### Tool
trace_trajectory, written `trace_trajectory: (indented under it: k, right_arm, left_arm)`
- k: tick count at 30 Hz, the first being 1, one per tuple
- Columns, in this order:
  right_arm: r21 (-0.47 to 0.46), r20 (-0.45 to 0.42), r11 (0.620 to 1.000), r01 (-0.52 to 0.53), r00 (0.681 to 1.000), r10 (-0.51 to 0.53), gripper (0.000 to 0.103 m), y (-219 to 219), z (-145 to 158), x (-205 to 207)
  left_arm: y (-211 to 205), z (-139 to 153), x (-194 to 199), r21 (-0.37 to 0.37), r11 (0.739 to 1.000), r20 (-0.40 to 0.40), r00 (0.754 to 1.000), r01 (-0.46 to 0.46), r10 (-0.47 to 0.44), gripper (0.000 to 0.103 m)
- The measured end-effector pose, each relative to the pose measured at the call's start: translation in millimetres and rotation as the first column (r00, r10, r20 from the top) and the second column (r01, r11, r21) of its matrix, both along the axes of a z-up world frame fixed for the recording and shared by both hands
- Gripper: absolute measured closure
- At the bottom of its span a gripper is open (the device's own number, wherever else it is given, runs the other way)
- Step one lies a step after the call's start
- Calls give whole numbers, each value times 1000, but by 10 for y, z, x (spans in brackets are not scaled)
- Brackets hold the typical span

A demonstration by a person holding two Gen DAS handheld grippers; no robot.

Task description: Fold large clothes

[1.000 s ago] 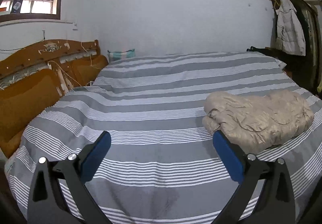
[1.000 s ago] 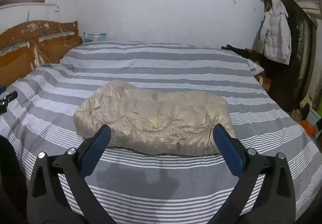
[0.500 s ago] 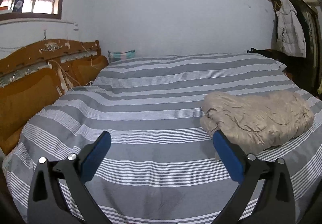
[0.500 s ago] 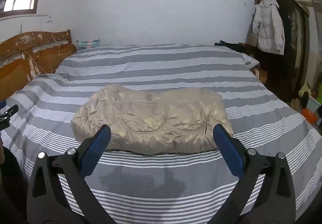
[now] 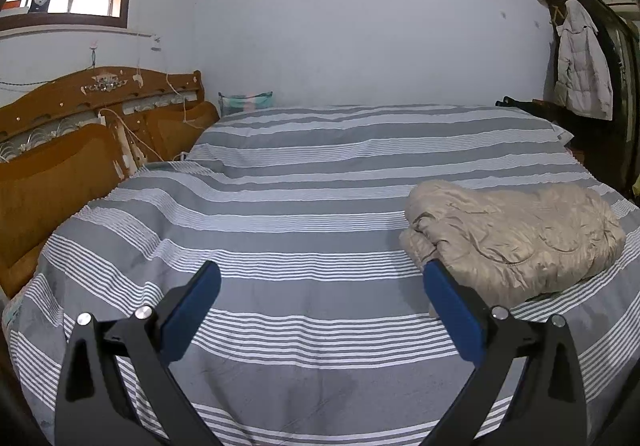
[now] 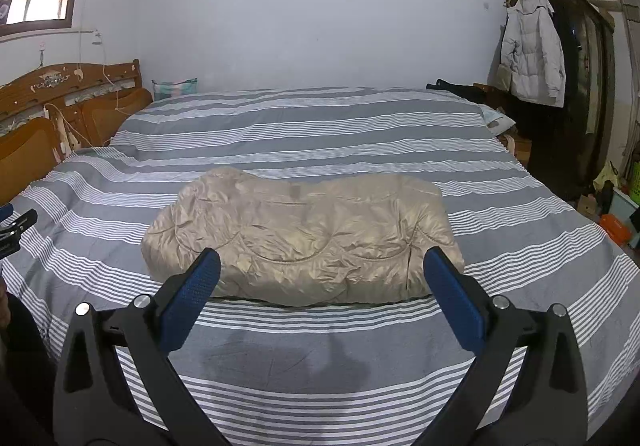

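A beige quilted puffer jacket (image 6: 304, 238) lies folded into a thick bundle on the grey-and-white striped bed (image 6: 320, 125). My right gripper (image 6: 320, 278) hangs open just in front of the bundle, its blue pads (image 6: 192, 298) wide apart and holding nothing. In the left wrist view the same jacket (image 5: 512, 238) lies at the right, partly behind the right finger. My left gripper (image 5: 320, 286) is open above bare striped bedding to the left of the jacket. The left gripper's tip (image 6: 16, 226) shows at the left edge of the right wrist view.
A carved wooden headboard (image 5: 80, 133) with trailing cords lines the left side. A white coat (image 6: 532, 45) hangs on a dark wardrobe (image 6: 580, 85) at the right. Boxes and clutter (image 6: 616, 213) sit on the floor beyond the bed's right edge. A small pillow (image 5: 246, 101) leans at the far wall.
Both grippers have drawn back and risen a little, so the jacket sits slightly farther off in each view. Both stay open and the jacket has not moved.
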State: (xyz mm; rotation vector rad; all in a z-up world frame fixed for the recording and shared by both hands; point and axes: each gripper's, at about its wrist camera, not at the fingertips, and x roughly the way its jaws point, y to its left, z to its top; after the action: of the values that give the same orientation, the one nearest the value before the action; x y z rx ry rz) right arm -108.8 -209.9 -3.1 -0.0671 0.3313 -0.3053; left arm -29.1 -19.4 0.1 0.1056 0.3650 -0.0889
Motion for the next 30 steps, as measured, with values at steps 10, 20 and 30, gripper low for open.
trace_trajectory:
  k: [10,20,30]
  right_arm:
    - [8,-6,1000,1,1000,-1,3,-9,-18,30]
    - [8,-10,1000,1,1000,-1,3,-1,-26,54]
    - [9,-11,1000,1,1000,-1,3,1,-27,49]
  left_arm:
    - [47,11,-10,-14,1000,0,1000,-4,4,2]
    - [39,12,-24,-12,1000,3,1000,-2,2,2]
    - [34,13,-30,-11,1000,5,1000,3,-3,2]
